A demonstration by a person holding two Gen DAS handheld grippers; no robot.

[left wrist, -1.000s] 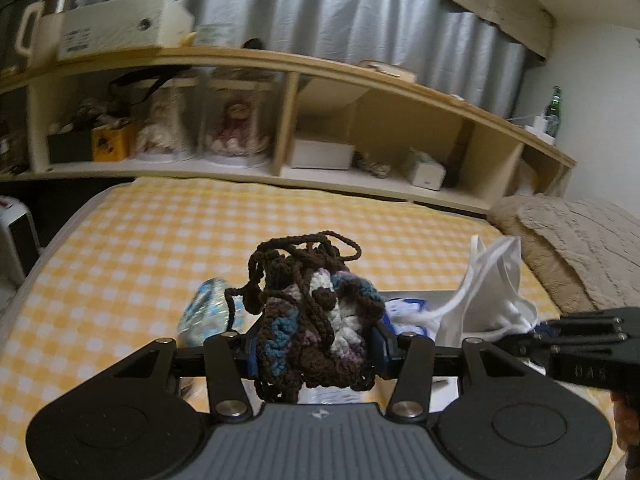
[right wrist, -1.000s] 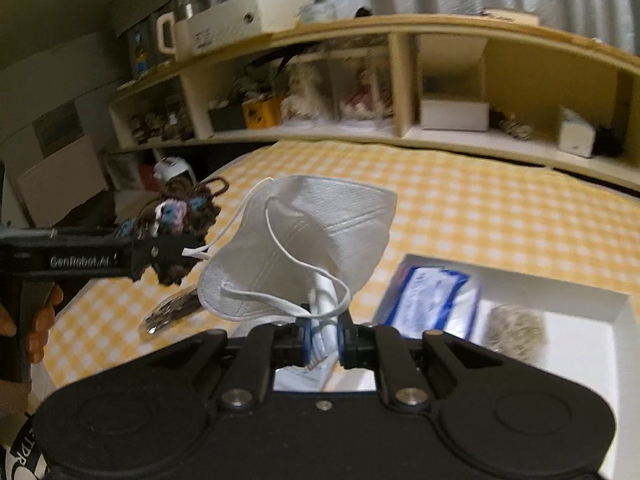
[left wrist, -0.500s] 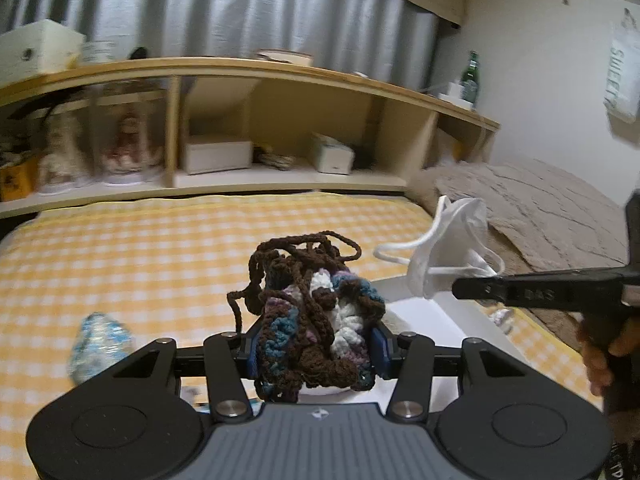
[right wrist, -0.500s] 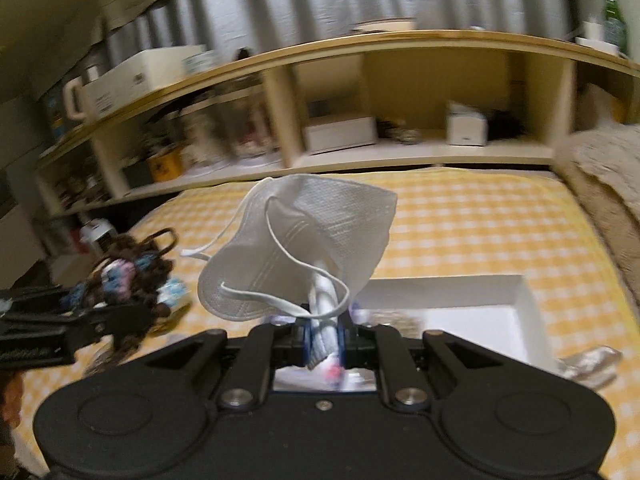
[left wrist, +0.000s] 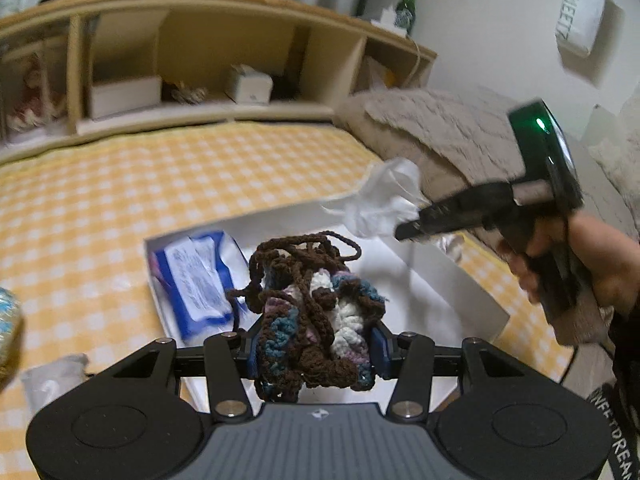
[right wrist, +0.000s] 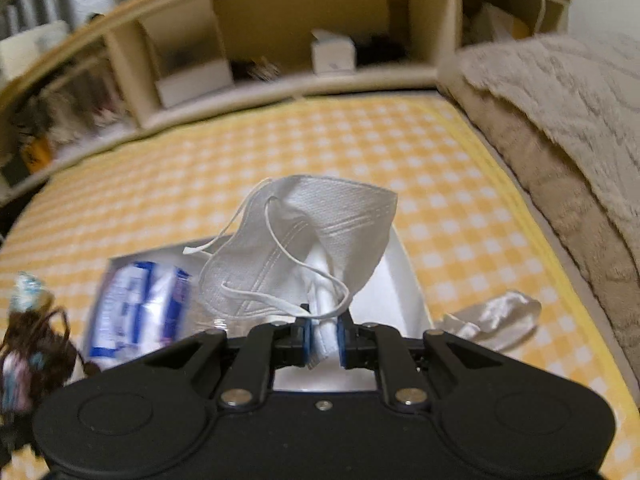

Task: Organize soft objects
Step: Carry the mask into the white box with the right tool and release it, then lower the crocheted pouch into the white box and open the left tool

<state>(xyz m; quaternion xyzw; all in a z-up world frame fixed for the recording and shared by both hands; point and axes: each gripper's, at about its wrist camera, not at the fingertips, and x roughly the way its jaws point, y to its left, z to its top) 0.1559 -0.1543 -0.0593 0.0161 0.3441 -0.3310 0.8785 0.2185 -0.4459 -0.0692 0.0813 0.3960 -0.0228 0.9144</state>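
Crocheted brown, teal and white yarn fills my left gripper (left wrist: 314, 354): the crochet pouch (left wrist: 316, 316) is clamped between its blue pads, bunched up, with its brown drawstring looping loose above. It hangs over the near part of the white box (left wrist: 452, 280), which lies on the yellow checked bedcover (left wrist: 160, 184). Inside the box, against its left wall, lies a blue-and-white packet (left wrist: 196, 280).

My right gripper (right wrist: 322, 340) is clenched on the white face mask (right wrist: 316, 240), pinching it at a folded lower part so the body fans up and its ear loops dangle to the left. From the left wrist camera the mask shows as a blurred white bunch at the tip of that gripper, above the far right side of the box, with my right hand (left wrist: 592, 264) wrapped around the handle.

On the bedcover just right of the box lies a crumpled clear plastic wrapper (right wrist: 496, 320). A beige fleece blanket (right wrist: 560, 112) is heaped along the right edge of the bed, and a wooden shelf unit (left wrist: 224, 48) runs behind its head. At the far left sits a pale blue crinkly bundle (right wrist: 26, 292); I cannot tell what it is.
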